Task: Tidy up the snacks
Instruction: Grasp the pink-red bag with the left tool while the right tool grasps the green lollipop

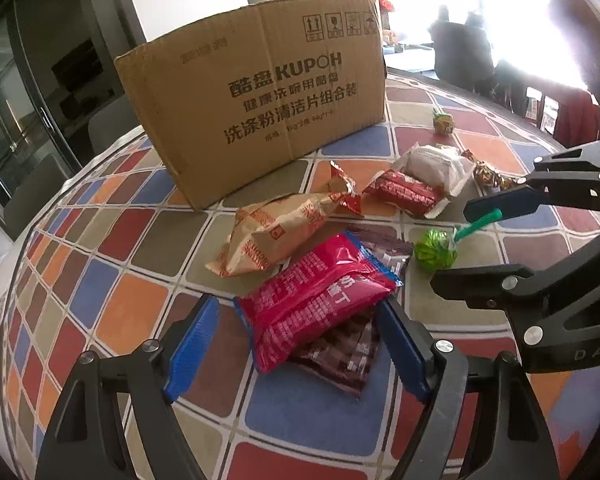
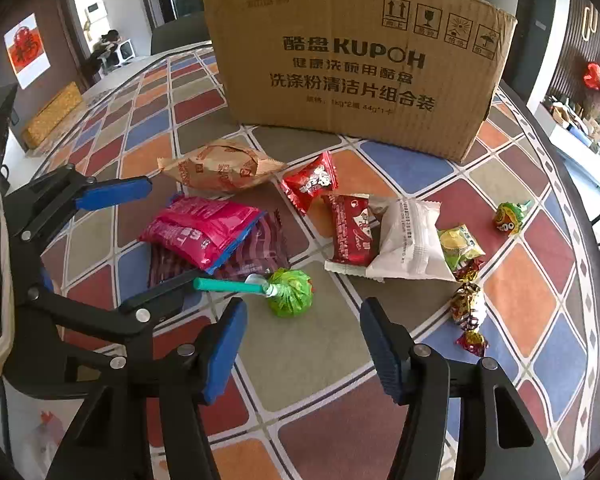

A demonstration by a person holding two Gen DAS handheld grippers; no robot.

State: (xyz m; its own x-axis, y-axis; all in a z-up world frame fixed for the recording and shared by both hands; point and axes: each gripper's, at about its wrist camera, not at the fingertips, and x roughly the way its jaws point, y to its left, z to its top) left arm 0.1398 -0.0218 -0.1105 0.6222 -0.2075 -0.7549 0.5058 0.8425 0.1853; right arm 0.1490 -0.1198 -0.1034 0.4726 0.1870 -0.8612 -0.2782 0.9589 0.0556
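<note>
Snacks lie on the checkered tablecloth [image 1: 132, 312] in front of a cardboard box [image 1: 256, 92], also in the right wrist view [image 2: 356, 64]. My left gripper [image 1: 296, 344] is open, its fingers on either side of a pink packet [image 1: 312, 300] that lies on a dark maroon packet [image 1: 340, 356]. My right gripper [image 2: 304, 344] is open and empty, just short of a green lollipop [image 2: 290, 292]. The lollipop also shows in the left wrist view [image 1: 436, 250]. A tan packet [image 2: 220, 166], a red candy [image 2: 312, 186], a dark red bar [image 2: 350, 230] and a white packet [image 2: 410, 240] lie nearer the box.
Small wrapped candies [image 2: 468, 308] and a yellow-green packet [image 2: 460, 246] lie right of the white packet. Another lollipop [image 2: 510, 218] sits further right. The table's round edge curves at right. Chairs and people are in the bright background.
</note>
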